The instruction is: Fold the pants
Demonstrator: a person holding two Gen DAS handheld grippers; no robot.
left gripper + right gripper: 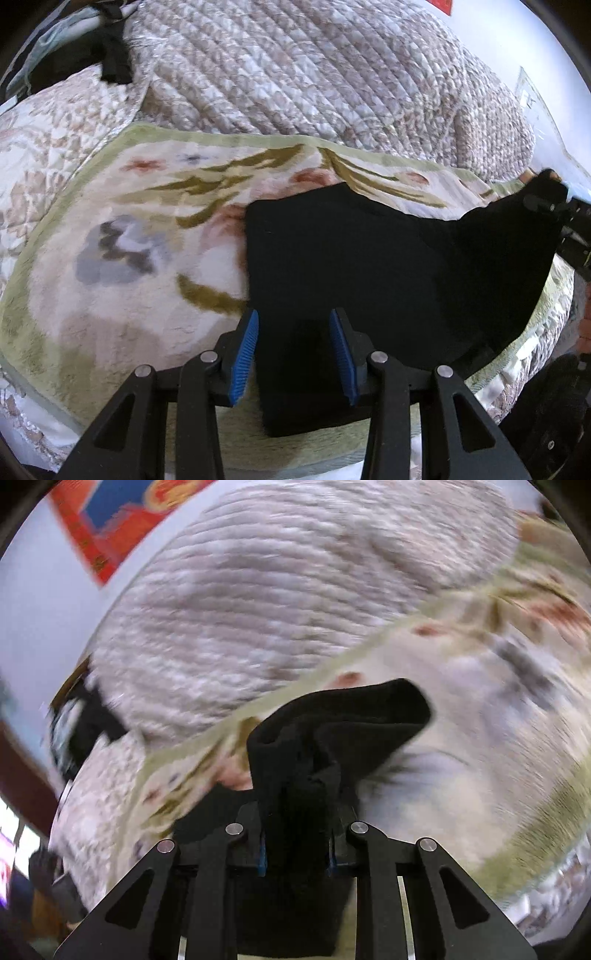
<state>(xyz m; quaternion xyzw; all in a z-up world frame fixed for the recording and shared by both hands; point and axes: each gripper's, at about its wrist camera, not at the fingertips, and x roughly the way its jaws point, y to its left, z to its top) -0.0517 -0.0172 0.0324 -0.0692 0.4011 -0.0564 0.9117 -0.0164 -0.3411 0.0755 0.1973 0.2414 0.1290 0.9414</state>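
- We see the black pants (369, 266) lying folded on a floral blanket (129, 266) spread over the bed, in front of a heaped quilted bedspread (295, 74).
- Our left hand-held gripper (293, 354) stands parted, its blue pads (243, 354) on either side of the near edge of the pants — the cloth lies between them unclamped.
- Our right hand-held gripper (297, 845) is closed on a bunched corner of the pants (343, 720), which rises out of its jaws above the blanket (461, 757).
- In the left view, that lifted corner reaches to the right hand-held gripper (546, 203) at the frame's right edge.
- The right view is motion-blurred — a red poster (110, 517) shows on the wall.
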